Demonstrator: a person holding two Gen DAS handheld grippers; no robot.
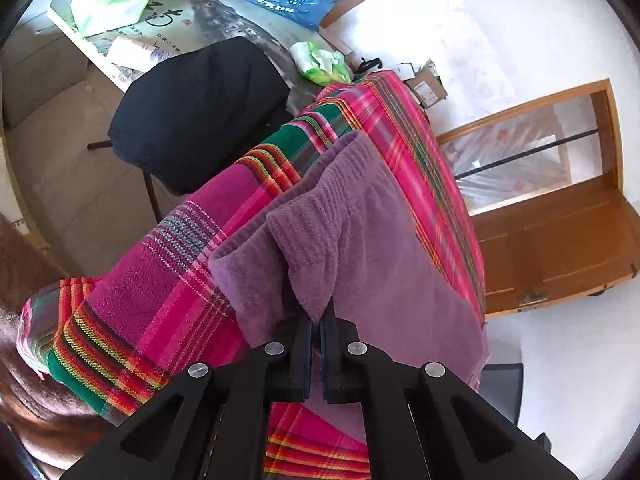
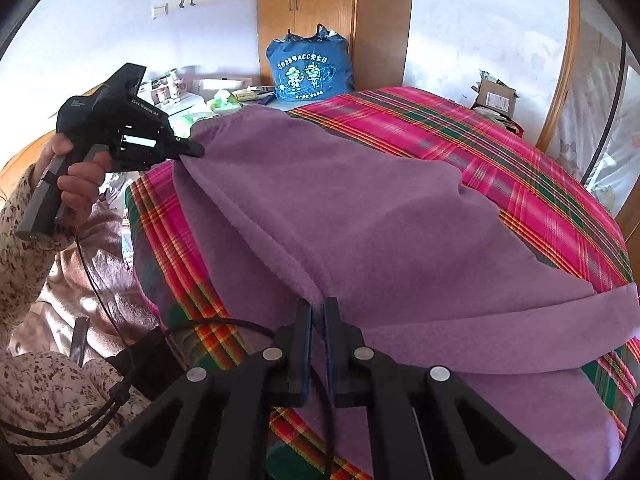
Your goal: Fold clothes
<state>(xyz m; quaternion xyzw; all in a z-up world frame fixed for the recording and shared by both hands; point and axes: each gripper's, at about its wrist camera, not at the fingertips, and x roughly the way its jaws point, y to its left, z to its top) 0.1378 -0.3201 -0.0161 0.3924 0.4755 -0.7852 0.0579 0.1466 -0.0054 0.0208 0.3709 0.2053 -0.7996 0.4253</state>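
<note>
The towel [image 2: 320,208], a soft purple terry cloth, lies draped over the pink plaid sheet [image 2: 500,152], and I have both the left gripper [image 1: 318,320] and right gripper [image 2: 318,308] pinched tight on its near edge, lifting two corners to fold it away from me.

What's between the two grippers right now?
A taut fold of the purple garment, pinched by the left gripper and the right gripper; nothing else. Right wrist view shows it.
</note>
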